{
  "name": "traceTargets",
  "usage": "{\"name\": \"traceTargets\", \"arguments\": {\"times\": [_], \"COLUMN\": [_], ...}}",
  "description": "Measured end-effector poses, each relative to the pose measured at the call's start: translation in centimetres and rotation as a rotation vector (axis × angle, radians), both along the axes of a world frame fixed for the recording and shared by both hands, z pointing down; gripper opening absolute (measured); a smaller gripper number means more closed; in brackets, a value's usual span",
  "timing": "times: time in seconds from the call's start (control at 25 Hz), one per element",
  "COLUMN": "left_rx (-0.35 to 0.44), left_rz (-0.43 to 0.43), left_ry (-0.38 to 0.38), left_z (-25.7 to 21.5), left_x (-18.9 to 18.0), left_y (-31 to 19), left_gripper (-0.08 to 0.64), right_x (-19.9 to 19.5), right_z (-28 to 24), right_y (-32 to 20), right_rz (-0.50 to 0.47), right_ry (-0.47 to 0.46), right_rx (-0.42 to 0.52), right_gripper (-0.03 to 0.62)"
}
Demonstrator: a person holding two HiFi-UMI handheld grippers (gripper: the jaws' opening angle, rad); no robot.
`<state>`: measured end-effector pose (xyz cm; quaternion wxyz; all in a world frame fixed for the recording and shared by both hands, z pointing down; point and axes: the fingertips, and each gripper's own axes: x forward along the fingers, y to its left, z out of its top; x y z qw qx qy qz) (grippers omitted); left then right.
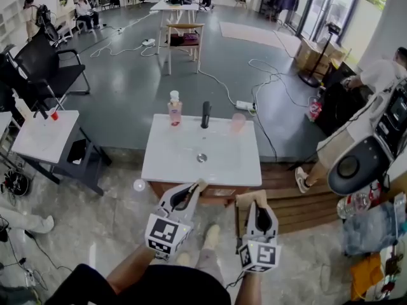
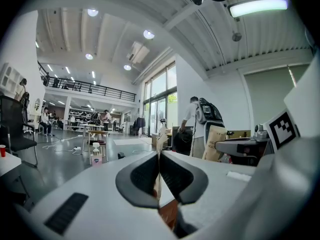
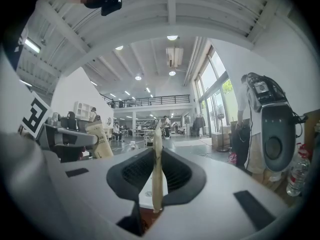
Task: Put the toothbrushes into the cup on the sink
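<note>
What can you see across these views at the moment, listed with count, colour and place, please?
White rectangular sink: one, white, centre of the floor.
Black faucet: one, black, sink's back edge.
Pink pump soap bottle: one, pink, left of the faucet.
Translucent pink plastic cup: one, pink, right of the faucet.
White side table: one, white, left of the sink.
Cream flat toothbrushes: two, cream, one clamped in each gripper.
Left gripper: one, grey, shut on a toothbrush.
Right gripper: one, grey, shut on a toothbrush.
</note>
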<state>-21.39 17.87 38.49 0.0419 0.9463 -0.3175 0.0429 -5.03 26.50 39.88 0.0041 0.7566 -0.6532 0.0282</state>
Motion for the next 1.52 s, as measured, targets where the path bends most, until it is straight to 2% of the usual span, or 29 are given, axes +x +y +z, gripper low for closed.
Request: {"name": "traceTargets", "arguments": {"times": [0.2,0.88,1.08,1.52], "left_rx": [0.010,-0.058,-0.087,-0.078], "left_rz": [-0.017,-0.101,-0.122,-0.172], "left_ry": [-0.008,-0.048,-0.060,-0.065], "left_z": [0.7,3.6,4.6,4.3], "left_x": [2.8,12.8,14.7,18.2], "left_y": [-3.1,-15.2,-17.3,-21.1], "left_gripper": [0.006,0.006,0.006,0.006], "right_x": [3.0,13.9,16.1,19.6], "right_z": [1.0,4.6,5.5,5.6], "right_y": [-3.4,-16.1,-18.3,-22.9], "right_rz": [-0.017,-0.090,-0.102,-0.159], "right_ry": [-0.011,-0.059,-0.073,-0.073], "right_rx": [-0.001,-0.059,-0.073,-0.077], "right_gripper": [0.052,0.052,0.051,0.051]}}
